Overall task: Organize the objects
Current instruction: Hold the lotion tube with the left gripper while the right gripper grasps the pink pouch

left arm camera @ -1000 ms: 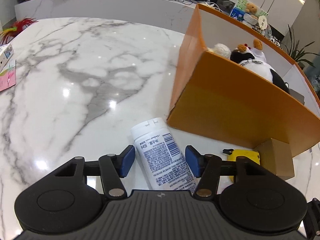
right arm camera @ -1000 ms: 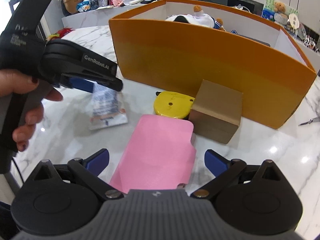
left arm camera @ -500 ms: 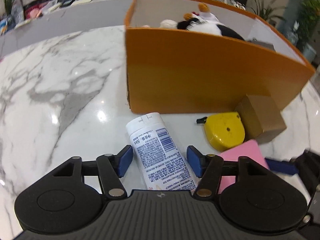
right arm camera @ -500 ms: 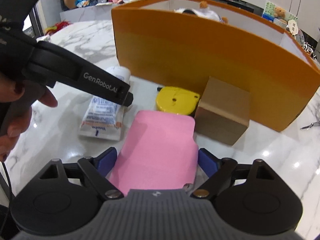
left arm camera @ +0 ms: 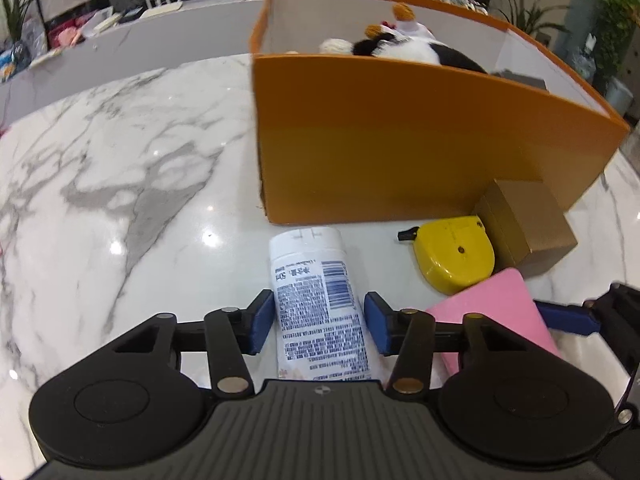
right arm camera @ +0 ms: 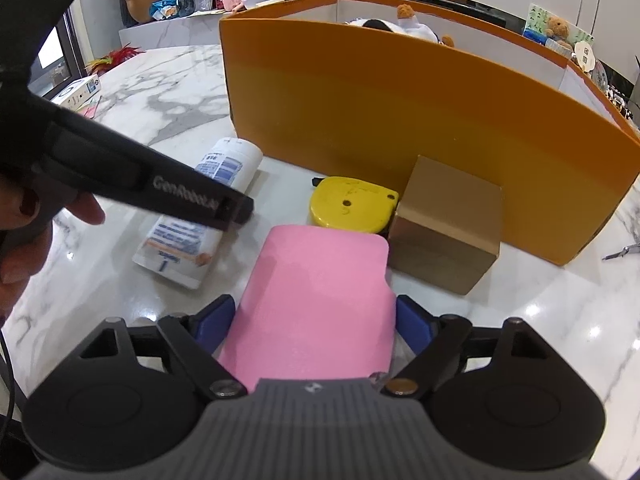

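In right view only, hand (right arm camera: 24, 232), scissors (right arm camera: 624, 251)

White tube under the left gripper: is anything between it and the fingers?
Nothing visible. The white tube lies flat between the left gripper's open fingers, with marble table showing on either side.

One tube (left arm camera: 316, 288), two boxes (left arm camera: 400, 140).

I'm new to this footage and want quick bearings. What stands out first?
The big orange box fills the back of the table, a plush toy inside it. In front, the left gripper straddles a lying white tube, and the right gripper flanks a pink pad.
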